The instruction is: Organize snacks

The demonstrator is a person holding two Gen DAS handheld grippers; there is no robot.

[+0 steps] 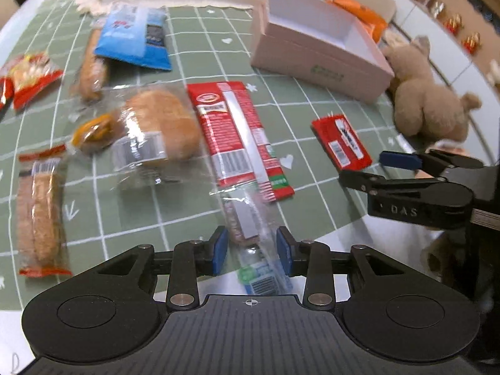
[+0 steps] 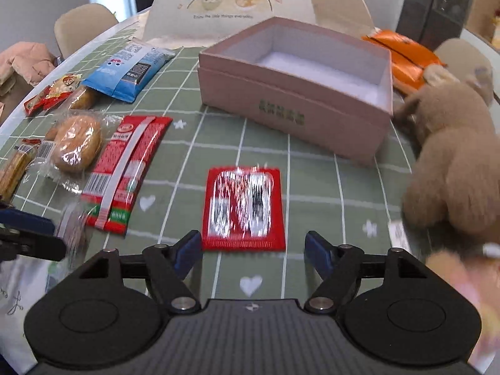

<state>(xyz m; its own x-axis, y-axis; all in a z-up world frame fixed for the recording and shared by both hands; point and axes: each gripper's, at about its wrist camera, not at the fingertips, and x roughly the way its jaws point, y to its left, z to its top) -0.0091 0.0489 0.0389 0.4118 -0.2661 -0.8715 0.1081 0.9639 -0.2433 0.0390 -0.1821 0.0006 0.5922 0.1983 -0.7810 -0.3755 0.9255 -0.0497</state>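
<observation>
My left gripper is open, its blue pads on either side of a clear-wrapped snack stick at the table's near edge. My right gripper is open and empty just before a small red packet, which also shows in the left wrist view. An open, empty pink box stands behind it; it shows in the left wrist view too. A long red packet, a wrapped bun, a blue bag and other wrapped snacks lie to the left.
A brown plush toy sits right of the box. Orange packets lie behind it. A printed white card stands at the back. The green checked cloth covers the table. The right gripper shows in the left wrist view.
</observation>
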